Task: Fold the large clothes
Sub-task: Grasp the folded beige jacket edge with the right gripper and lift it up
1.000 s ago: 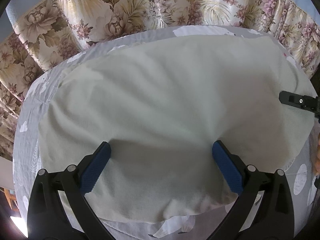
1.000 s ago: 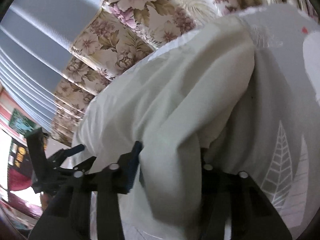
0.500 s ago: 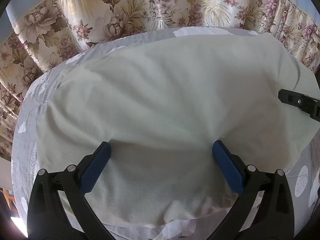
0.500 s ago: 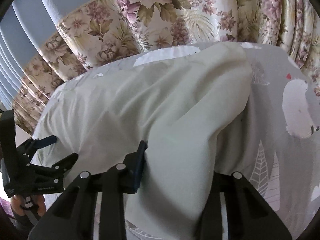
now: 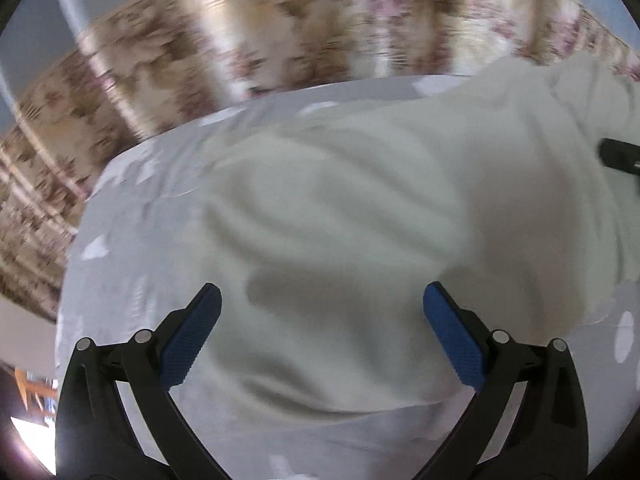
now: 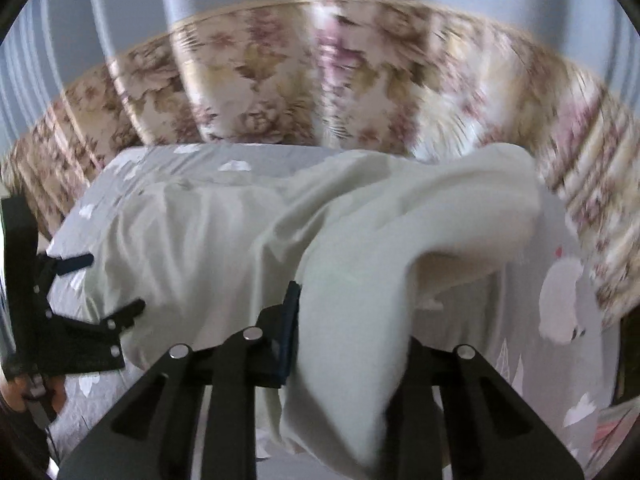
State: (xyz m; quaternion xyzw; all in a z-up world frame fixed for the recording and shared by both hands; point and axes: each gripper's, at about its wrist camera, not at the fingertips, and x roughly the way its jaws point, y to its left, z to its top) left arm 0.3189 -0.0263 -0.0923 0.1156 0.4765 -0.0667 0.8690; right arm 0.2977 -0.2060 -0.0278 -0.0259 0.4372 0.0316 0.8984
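The pale green garment [image 6: 224,240] lies spread over a bed with a grey printed sheet [image 6: 560,360], in front of a flowered curtain [image 6: 320,100]. The right gripper [image 6: 344,320] has a thick bundle of this cloth between its fingers and its jaws are closing on it; the held part rises from the bed as a raised fold, and its far end hangs in the air on the right side of the right wrist view. The left gripper [image 5: 320,328] is wide apart and holds nothing — it hovers over the near edge of the garment [image 5: 360,240], and the cloth passes under the gap between the blue pads [image 5: 188,344]. In the left wrist view the tip of the right gripper [image 5: 620,154] shows at the far right edge, so the lifted side is to the right of the left tool. The long axis of the garment runs across the bed from left to right. I judge that the coming fold carries the right part over toward the left — the right hand is nearer to the raised edge, the left one to the flat part.
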